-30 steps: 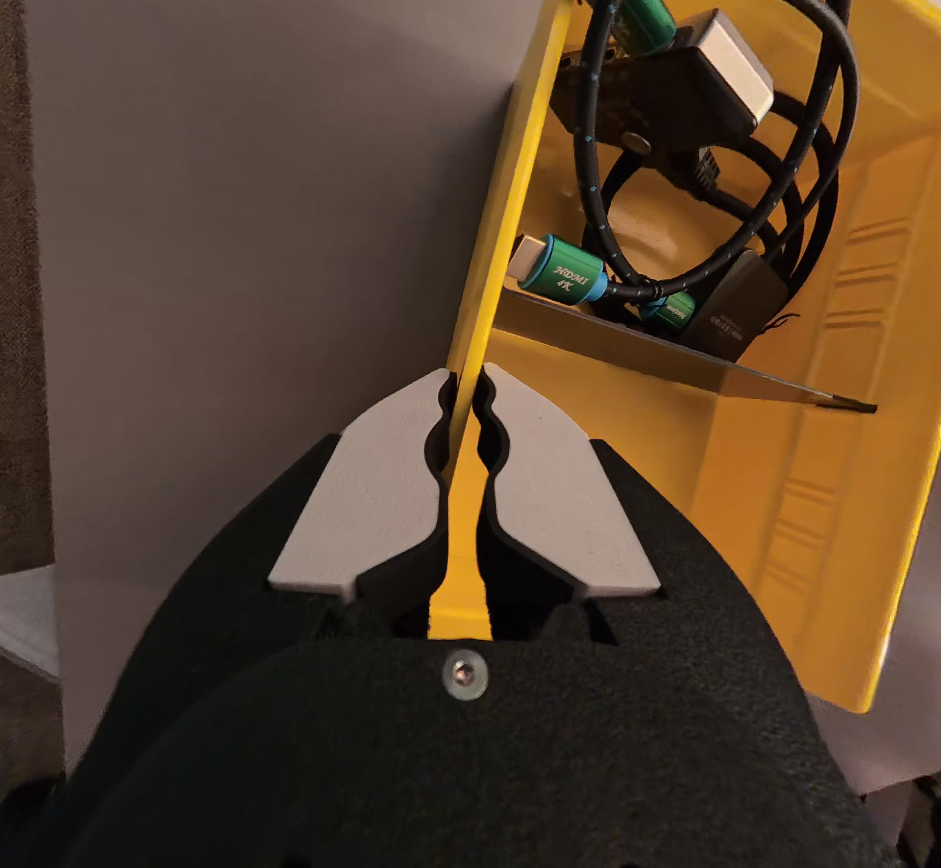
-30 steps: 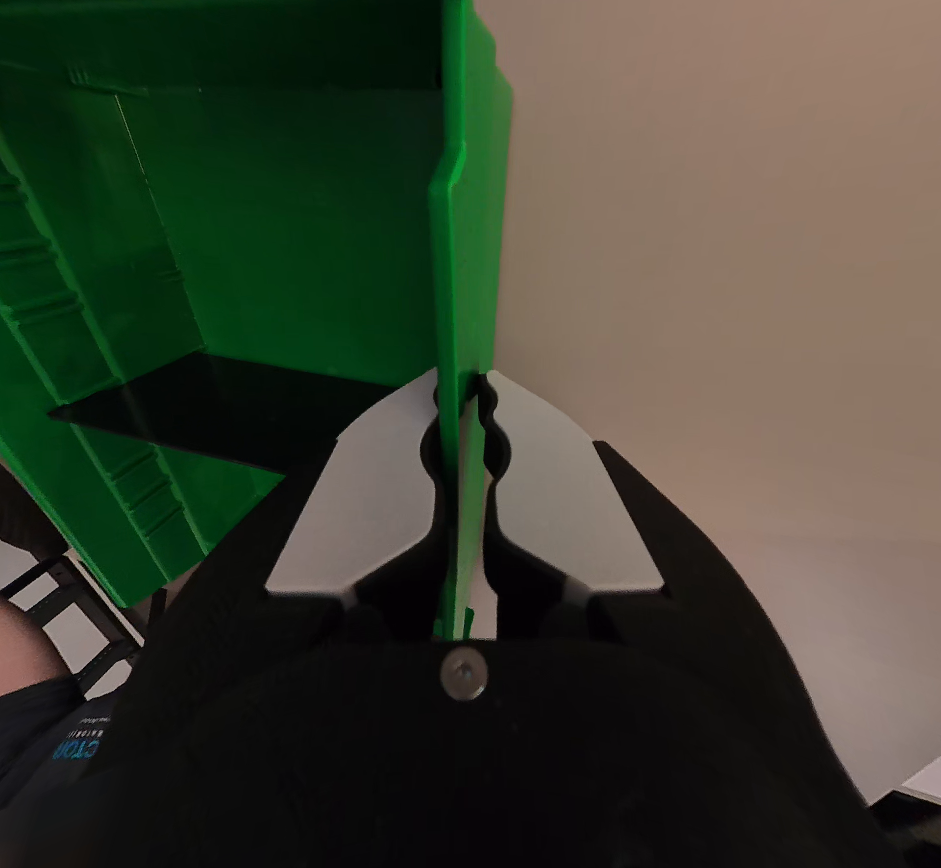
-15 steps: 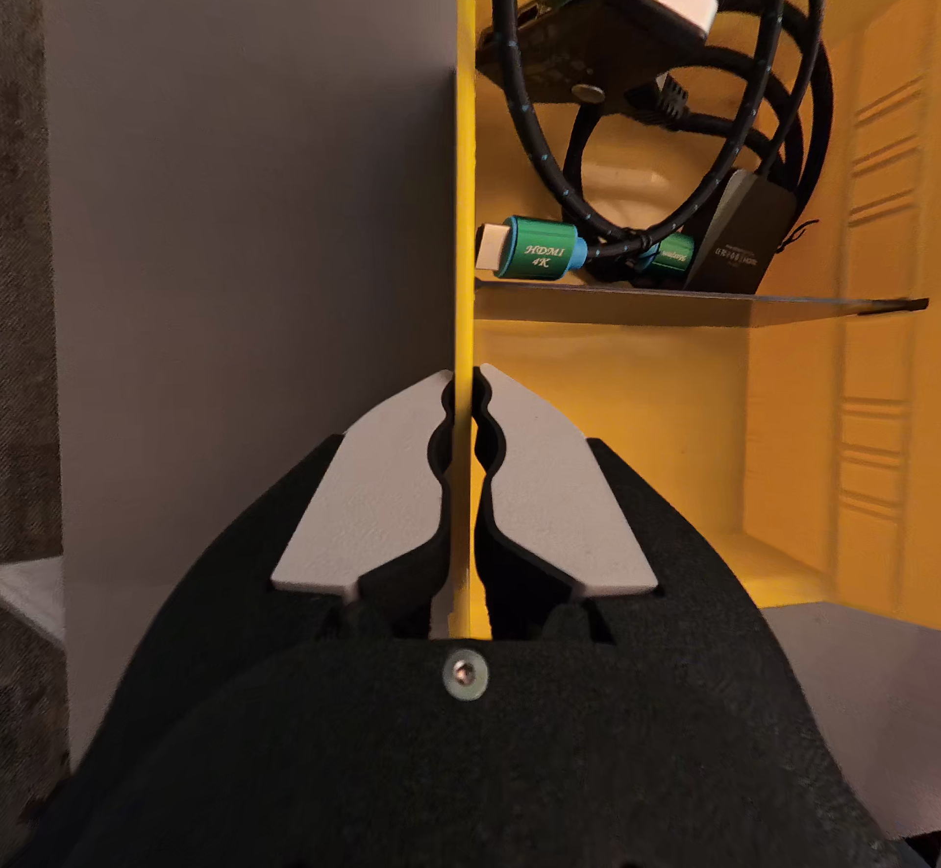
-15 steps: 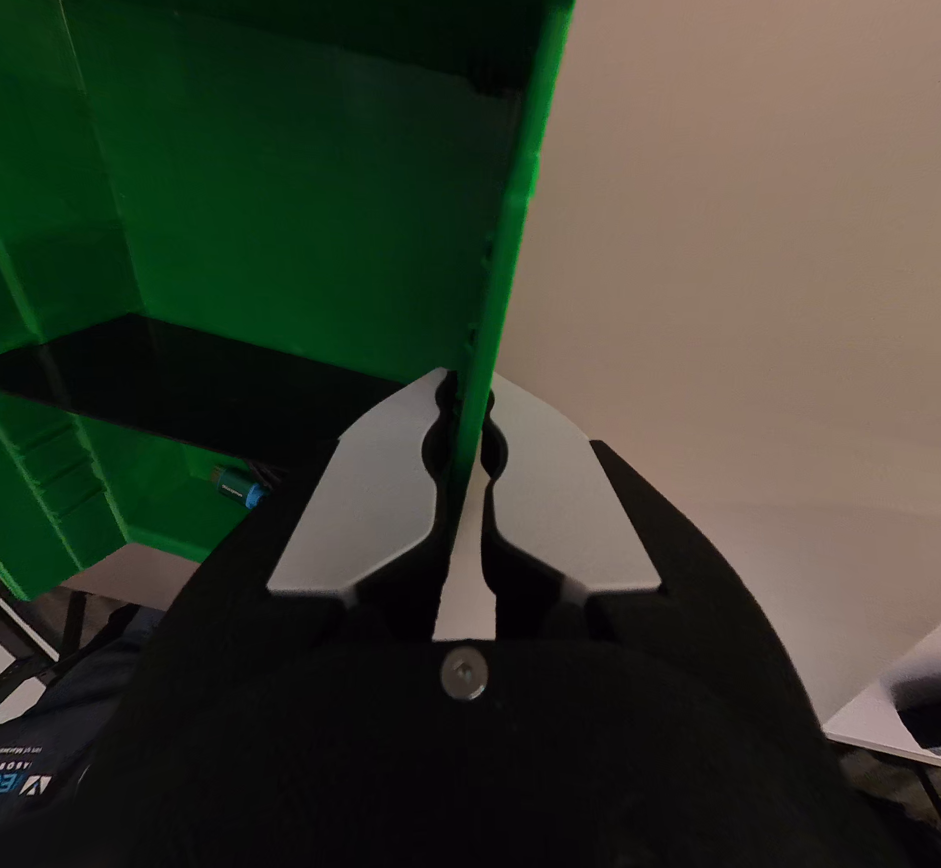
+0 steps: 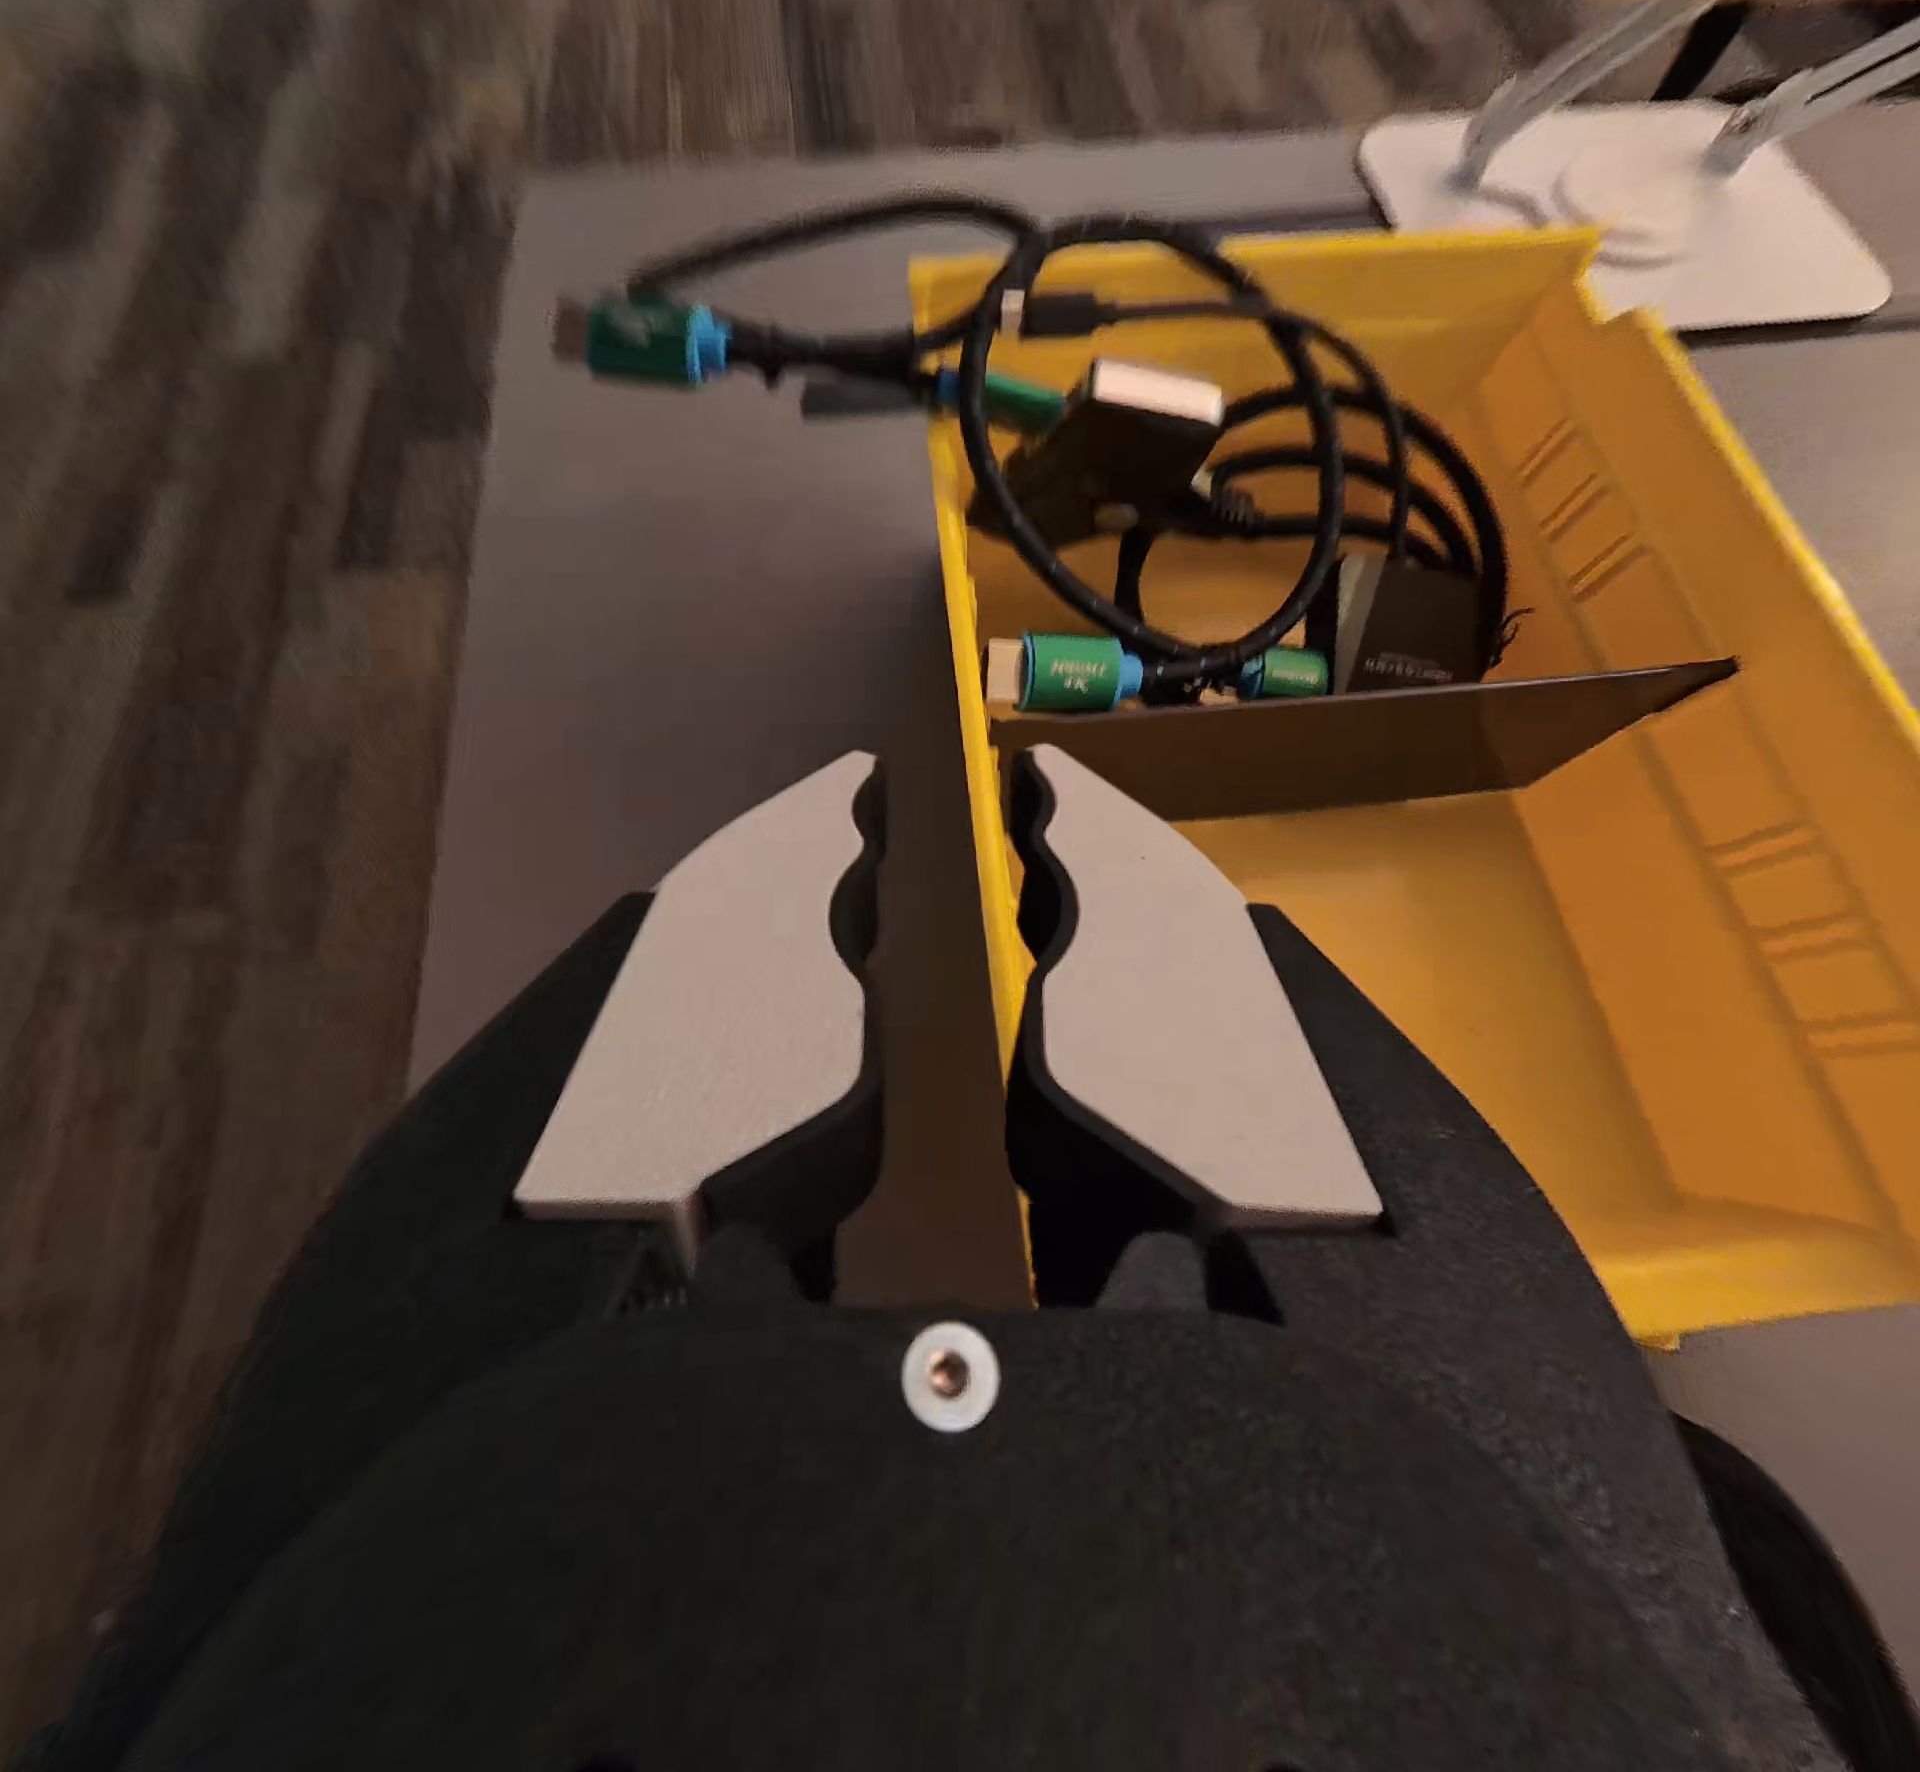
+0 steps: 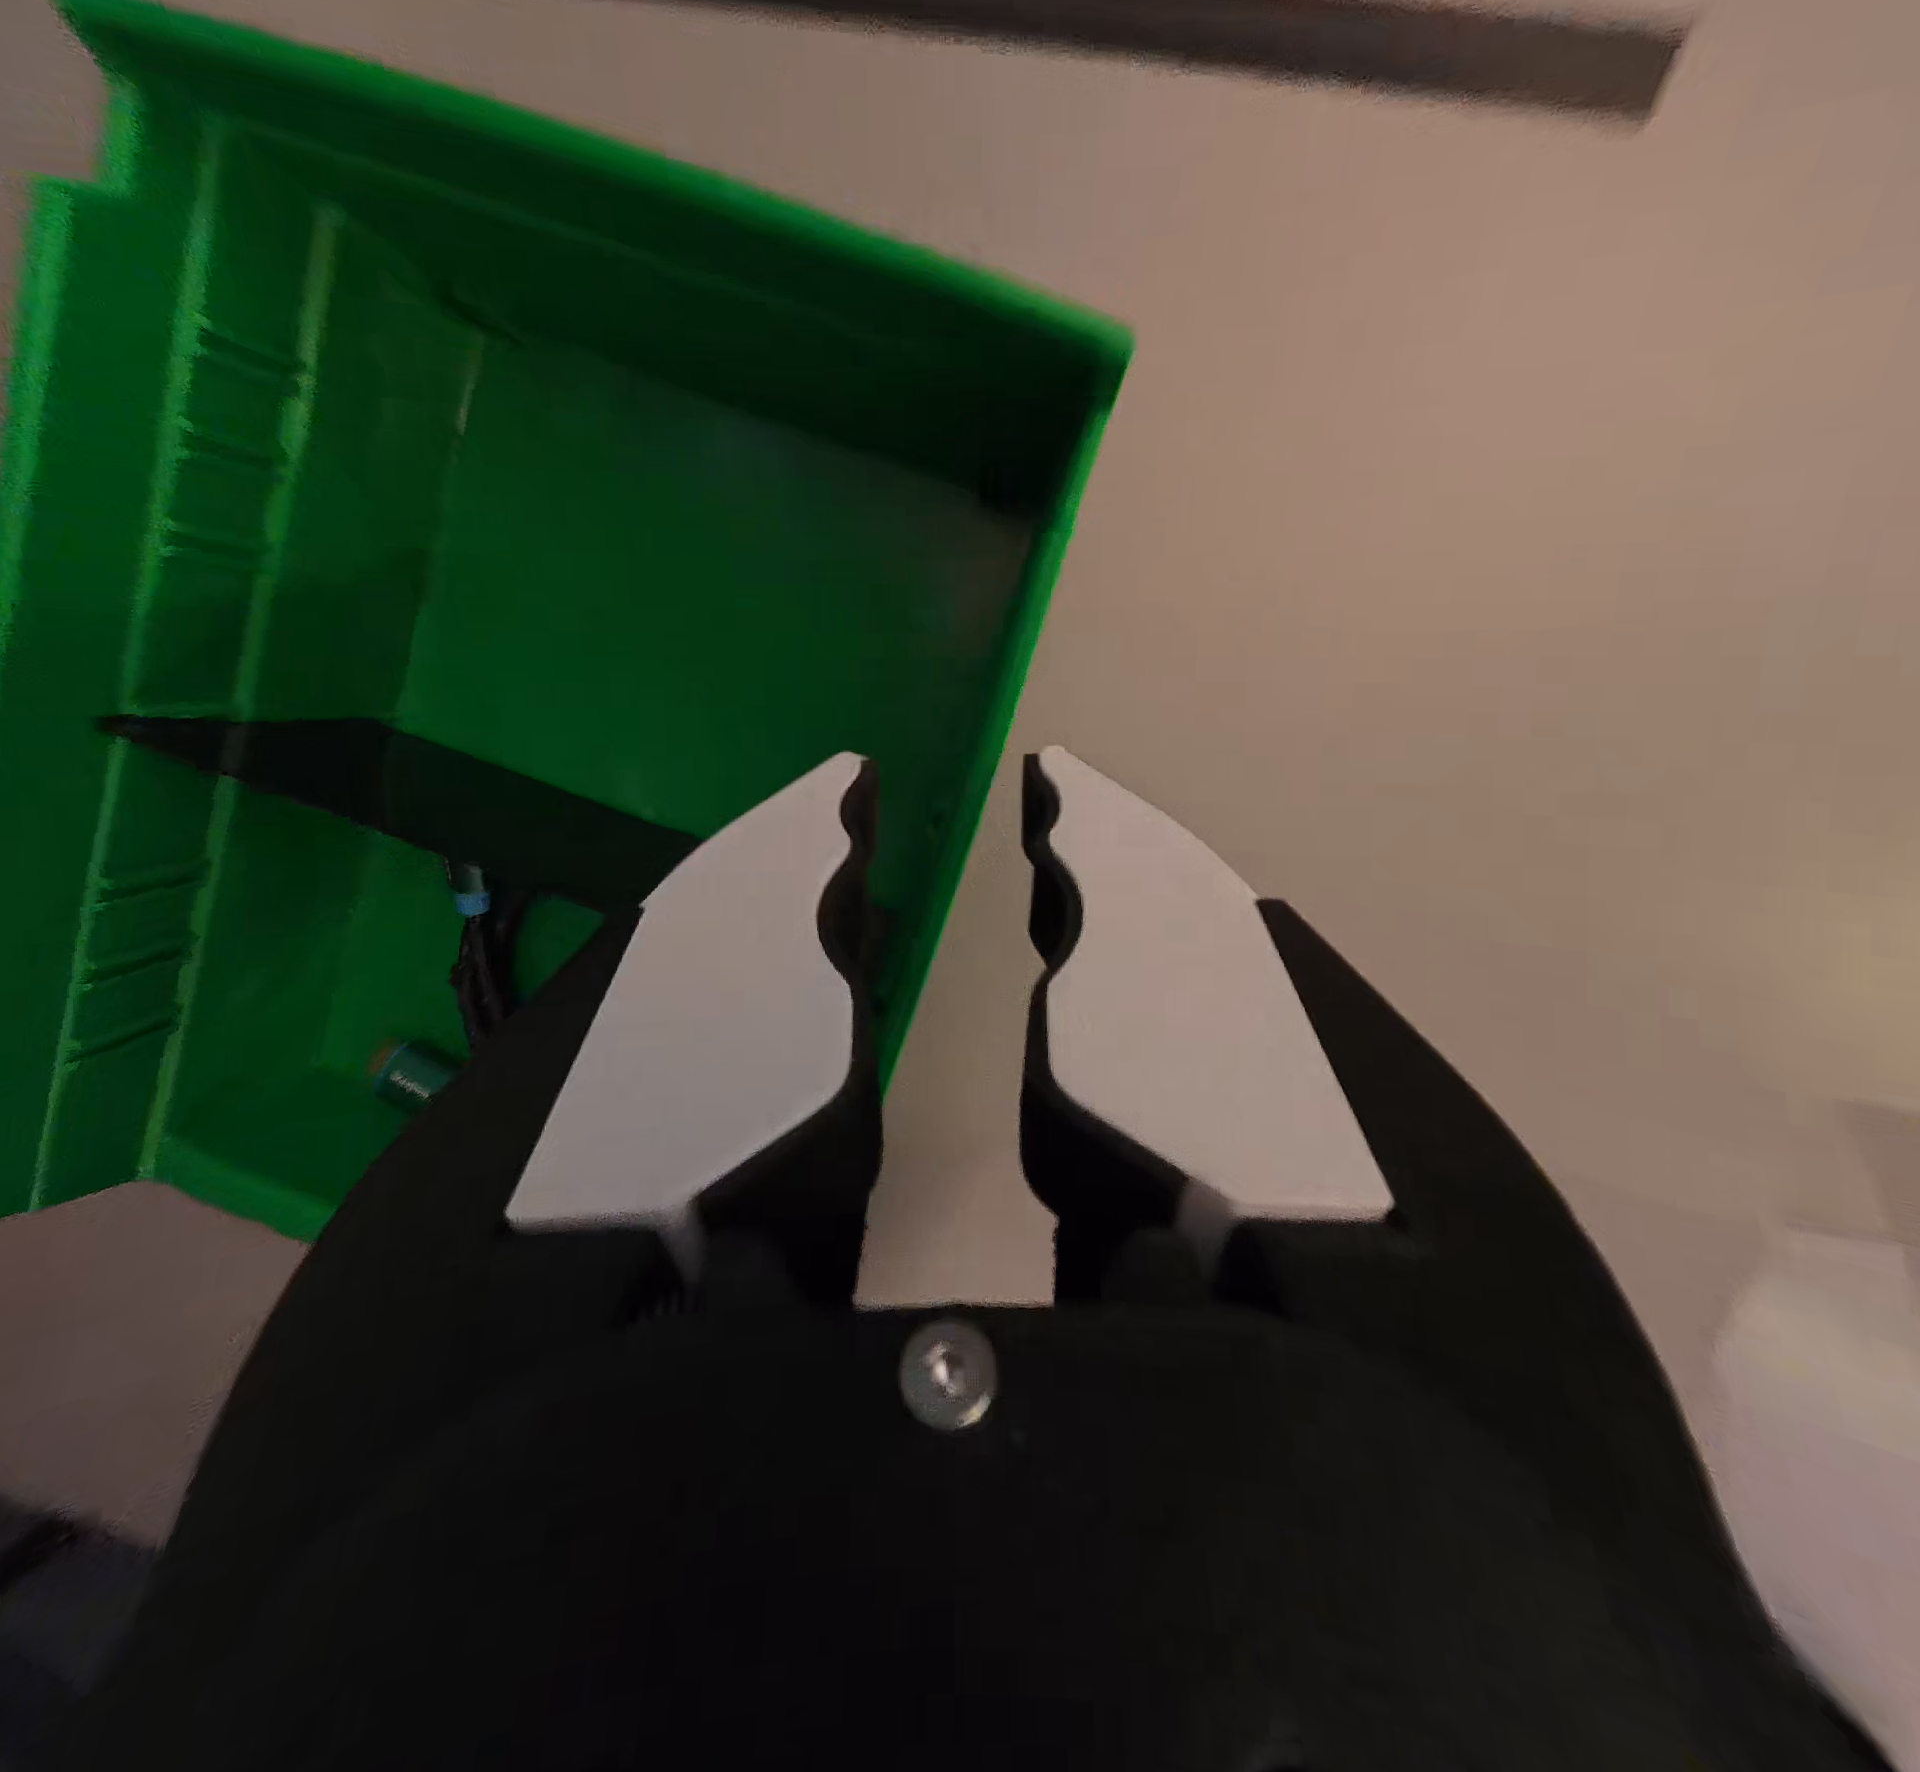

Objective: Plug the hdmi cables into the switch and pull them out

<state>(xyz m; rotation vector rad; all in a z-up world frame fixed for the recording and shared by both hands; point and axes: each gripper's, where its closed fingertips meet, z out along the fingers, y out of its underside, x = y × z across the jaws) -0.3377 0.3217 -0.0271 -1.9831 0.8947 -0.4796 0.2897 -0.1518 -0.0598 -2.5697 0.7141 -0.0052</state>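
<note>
In the left wrist view a yellow bin (image 5: 1558, 943) rests on the grey table (image 5: 675, 631). Behind its dark divider (image 5: 1351, 735) lie black braided HDMI cables (image 5: 1299, 475) with green plugs (image 5: 1070, 673) and a dark switch box (image 5: 1101, 444). One green plug (image 5: 644, 346) hangs out over the table. My left gripper (image 5: 948, 766) is open, straddling the bin's left wall without gripping it. In the right wrist view a green bin (image 6: 623, 579) sits on the table. My right gripper (image 6: 948, 766) is open around its right wall, pads clear of it.
A white stand base (image 5: 1621, 216) sits beyond the yellow bin. Carpet floor (image 5: 208, 372) lies left of the table edge. A green plug (image 6: 410, 1083) and cable lie in the green bin's near compartment below a black divider (image 6: 416, 787). The grippers' ends are close to 80 centimetres from one another. It is some 12 centimetres from my left tips to the green plug (image 5: 644, 346).
Both grippers were shut on the bin walls and holding the bins tilted. Now both bins rest on the table and both jaws have opened, letting go of the walls.
</note>
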